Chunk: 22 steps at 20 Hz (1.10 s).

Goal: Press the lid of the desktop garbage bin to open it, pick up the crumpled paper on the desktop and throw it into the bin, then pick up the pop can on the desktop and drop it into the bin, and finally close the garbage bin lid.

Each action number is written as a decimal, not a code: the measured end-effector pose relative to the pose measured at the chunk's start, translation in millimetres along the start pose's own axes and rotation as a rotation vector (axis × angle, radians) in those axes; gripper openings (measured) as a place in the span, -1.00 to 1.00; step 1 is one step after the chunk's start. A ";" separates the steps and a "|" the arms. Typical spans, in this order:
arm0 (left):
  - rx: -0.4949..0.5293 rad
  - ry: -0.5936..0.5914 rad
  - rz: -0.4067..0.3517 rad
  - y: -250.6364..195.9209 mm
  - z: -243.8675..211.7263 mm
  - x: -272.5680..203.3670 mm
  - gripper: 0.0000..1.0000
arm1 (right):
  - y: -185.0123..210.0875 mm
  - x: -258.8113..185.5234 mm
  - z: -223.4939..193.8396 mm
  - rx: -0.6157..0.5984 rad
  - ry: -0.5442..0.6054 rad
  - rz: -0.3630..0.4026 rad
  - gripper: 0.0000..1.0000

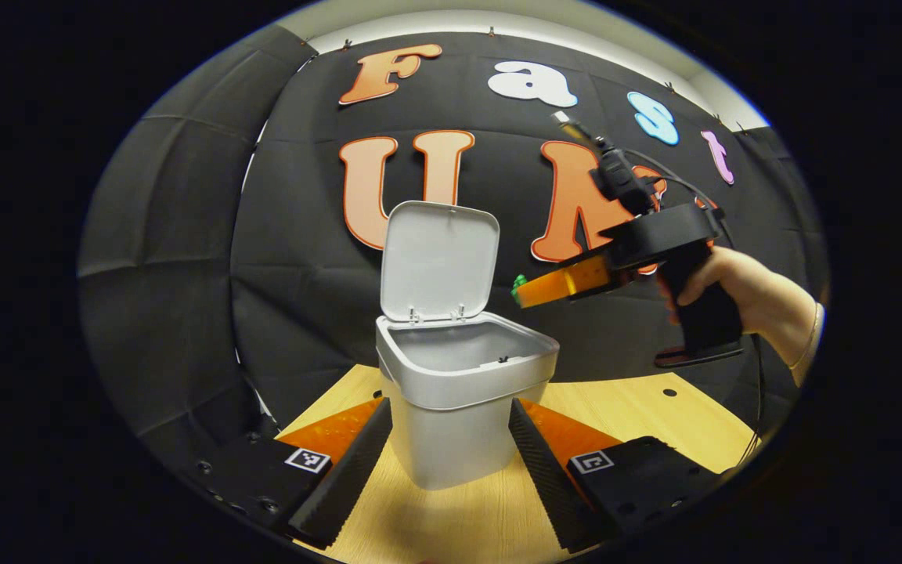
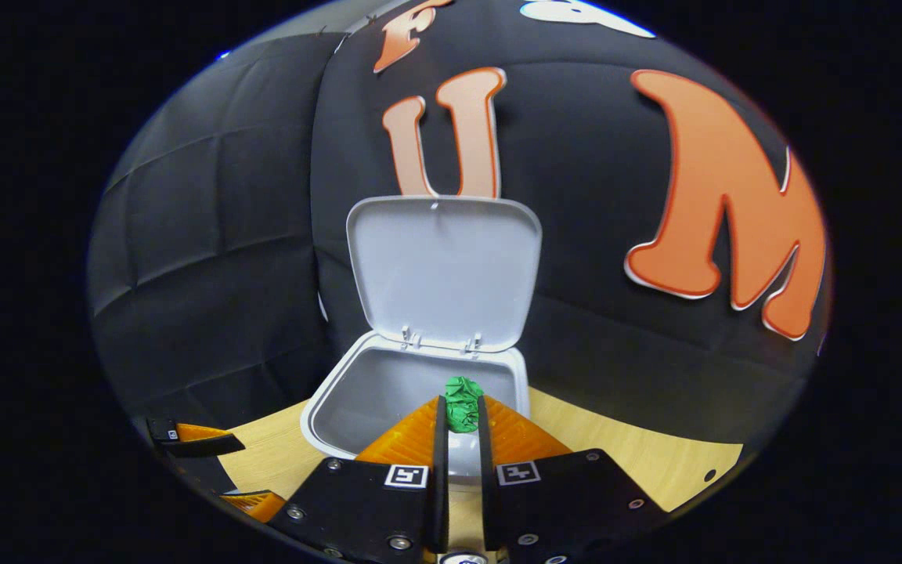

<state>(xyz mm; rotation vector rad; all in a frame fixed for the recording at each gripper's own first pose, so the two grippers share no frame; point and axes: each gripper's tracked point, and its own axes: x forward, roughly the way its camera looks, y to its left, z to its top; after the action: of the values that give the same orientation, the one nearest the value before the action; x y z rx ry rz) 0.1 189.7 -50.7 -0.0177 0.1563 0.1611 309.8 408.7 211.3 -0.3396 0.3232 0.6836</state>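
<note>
The right gripper [image 2: 463, 419] hangs over the open garbage bin [image 2: 326, 427] at 6 o'clock — fingers clamped on green crumpled paper [image 2: 463, 401]; the left gripper [image 1: 451, 439] — fingers spread — flanks the bin, lid [image 1: 439, 262] upright.

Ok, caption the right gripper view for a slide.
Right gripper holds green crumpled paper over the open bin, lid upright.

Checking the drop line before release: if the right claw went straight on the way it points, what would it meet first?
Probably the open bin: the right claw, shut on the green crumpled paper, aims over the rim towards the raised lid. Depth is unclear.
</note>
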 end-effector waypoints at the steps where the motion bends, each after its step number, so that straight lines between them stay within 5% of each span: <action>1: -0.003 -0.002 0.008 5.2 0.8 -0.1 0.90 | -1.7 12.0 -7.0 0.000 0.020 -0.022 -0.65; 2: -0.005 -0.005 0.013 9.2 2.1 0.1 0.90 | -2.9 22.9 -13.8 0.004 0.045 -0.037 -0.87; 5: 0.007 -0.001 0.016 14.4 0.9 0.2 0.90 | -3.1 25.3 -24.1 0.051 0.089 -0.011 -0.32; 10: 0.023 -0.001 -0.001 8.7 3.8 6.3 0.89 | -8.7 23.5 -18.3 0.042 0.073 -0.037 -0.27; 12: 0.031 -0.005 -0.008 5.6 6.0 8.3 0.89 | -7.7 21.7 -20.7 0.056 0.080 -0.017 -0.04; 16: 0.020 0.005 -0.035 -6.2 1.4 12.2 0.89 | -21.3 -1.3 -10.9 0.069 0.000 -0.057 -0.02; 17: 0.018 0.007 -0.043 -11.1 -1.2 13.1 0.90 | -29.9 -13.9 -10.4 0.085 -0.026 -0.074 -0.19; 18: 0.020 0.009 -0.051 -16.3 -2.4 13.2 0.89 | -41.1 -26.6 -11.8 0.104 -0.050 -0.096 -0.02; 21: 0.041 0.010 -0.088 -39.3 -3.0 17.0 0.89 | -85.5 -71.6 -34.5 0.172 -0.096 -0.193 0.02; 22: 0.051 0.005 -0.101 -48.4 -1.5 17.9 0.89 | -101.9 -87.6 -47.6 0.197 -0.098 -0.231 -0.16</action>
<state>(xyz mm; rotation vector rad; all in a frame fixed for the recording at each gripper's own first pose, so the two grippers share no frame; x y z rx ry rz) 25.2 144.7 -54.8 0.0245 0.1644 0.0564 304.6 266.8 223.6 -0.1513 0.2508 0.4355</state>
